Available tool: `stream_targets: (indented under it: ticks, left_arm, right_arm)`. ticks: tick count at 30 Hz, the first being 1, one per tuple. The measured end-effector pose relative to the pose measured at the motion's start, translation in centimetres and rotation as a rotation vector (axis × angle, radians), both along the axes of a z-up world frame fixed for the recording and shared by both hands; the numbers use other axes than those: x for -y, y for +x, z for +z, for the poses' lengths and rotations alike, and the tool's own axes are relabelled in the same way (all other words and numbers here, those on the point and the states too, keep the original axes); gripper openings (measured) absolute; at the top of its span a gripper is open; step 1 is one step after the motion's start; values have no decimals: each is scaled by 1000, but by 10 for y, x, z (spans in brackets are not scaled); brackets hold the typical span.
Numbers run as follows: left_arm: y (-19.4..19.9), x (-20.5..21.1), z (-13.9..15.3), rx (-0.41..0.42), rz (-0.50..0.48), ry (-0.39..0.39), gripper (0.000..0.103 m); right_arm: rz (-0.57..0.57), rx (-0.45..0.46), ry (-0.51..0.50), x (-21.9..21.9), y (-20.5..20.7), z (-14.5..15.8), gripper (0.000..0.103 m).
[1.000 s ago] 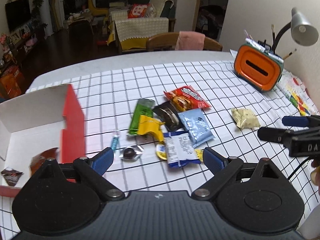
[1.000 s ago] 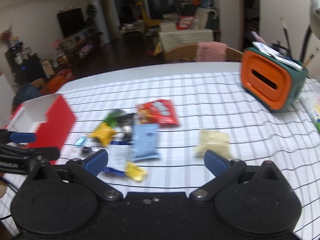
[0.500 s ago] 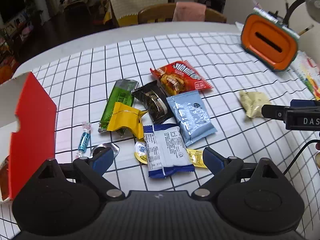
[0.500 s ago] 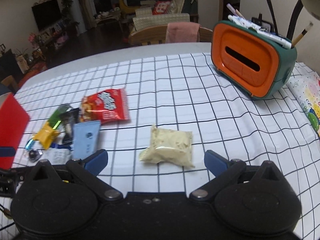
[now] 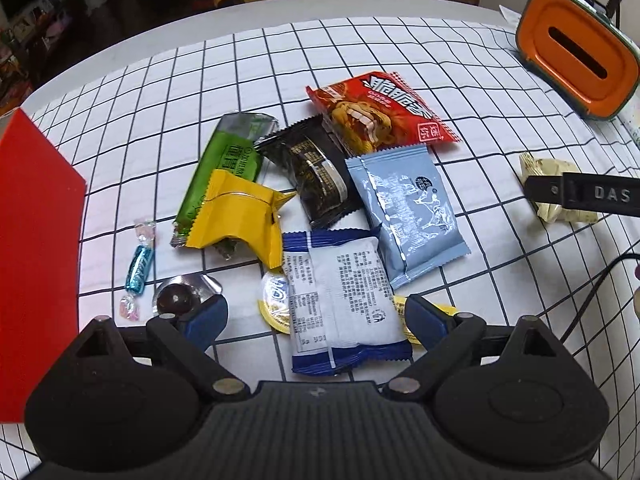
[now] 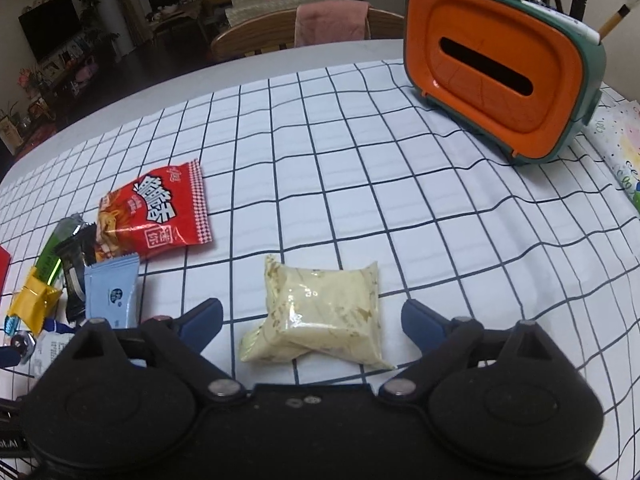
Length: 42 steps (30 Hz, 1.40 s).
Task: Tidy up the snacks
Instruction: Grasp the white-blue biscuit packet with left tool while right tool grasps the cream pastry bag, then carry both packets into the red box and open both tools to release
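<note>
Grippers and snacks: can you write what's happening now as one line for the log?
left gripper: open over blue-white packet | right gripper: open, jaws closing slightly, around pale packet | neither gripped yet

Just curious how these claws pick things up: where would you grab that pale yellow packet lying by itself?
Probably across its puffy middle, from above. The pale packet lies flat and alone on the checked cloth, and the open right claw already straddles its two side edges.

Both wrist views steeply down, close; red packet [image 5: 380, 110] shared.
</note>
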<state>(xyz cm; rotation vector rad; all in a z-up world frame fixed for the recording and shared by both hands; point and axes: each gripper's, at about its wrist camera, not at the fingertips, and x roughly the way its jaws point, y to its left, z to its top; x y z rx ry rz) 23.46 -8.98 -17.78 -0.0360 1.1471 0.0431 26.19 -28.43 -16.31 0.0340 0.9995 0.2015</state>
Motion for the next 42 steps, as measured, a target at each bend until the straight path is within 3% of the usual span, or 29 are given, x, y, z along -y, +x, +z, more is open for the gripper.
stream_targets:
  ticks: [3,9,17,29,42]
  left_arm:
    - [4,1,-1,1,-2,8,94]
    - [8,-2,-4,-11,-5,8,80]
    - [7,-6,0,4,2,-1,50]
    - [-13,-16,9,20,26,-31,47]
    - [-57,-40,44,53,58,-71,46]
  right_arm:
    - [7,-7,-5,-3,2,-4,88]
    - [10,-5,-20,-5,3,-6,79]
    - [3,7,-29,0,-1,-5,61]
    - [38,37,16,-4,-29,18,58]
    - [121,51,101,-24,-91,58,58]
